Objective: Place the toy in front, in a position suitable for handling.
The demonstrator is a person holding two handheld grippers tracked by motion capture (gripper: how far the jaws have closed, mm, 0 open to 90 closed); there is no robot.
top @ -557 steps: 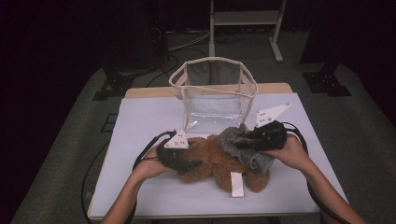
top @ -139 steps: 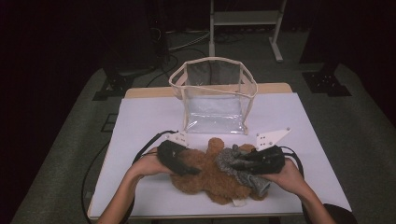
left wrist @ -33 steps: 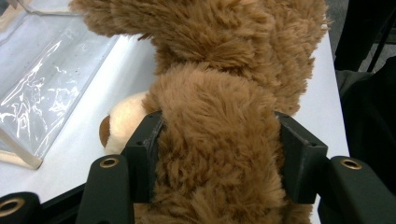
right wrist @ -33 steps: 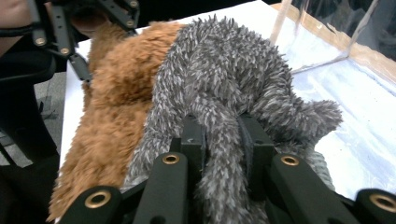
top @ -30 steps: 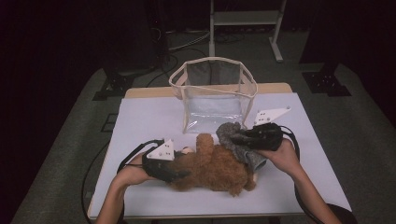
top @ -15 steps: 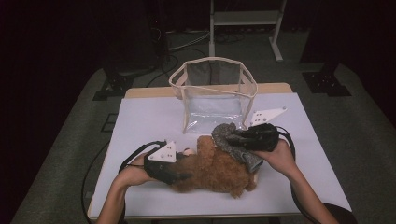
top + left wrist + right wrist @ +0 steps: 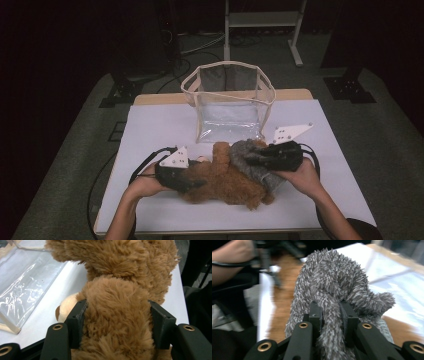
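A brown teddy bear (image 7: 225, 182) lies on its side on the white table (image 7: 160, 125). A grey fuzzy garment (image 7: 245, 155) covers its right end. My left gripper (image 7: 197, 184) is shut on the bear's left end. In the left gripper view its pads (image 7: 80, 315) press into the brown fur (image 7: 117, 270), and the jaws have just eased open slightly with the plush still between them. My right gripper (image 7: 245, 159) is shut on a fold of the grey garment (image 7: 332, 275), which bunches up between the jaws of that gripper (image 7: 330, 307) in the right gripper view.
A clear plastic bag (image 7: 227, 102) with a cream rim stands open just behind the bear. Cables trail from both grippers across the table. Dark floor, stand feet and a metal frame lie beyond the table's far edge.
My right gripper has shifted a little across the table with the grey garment in its grip. The left hand has stayed where it was on the bear.
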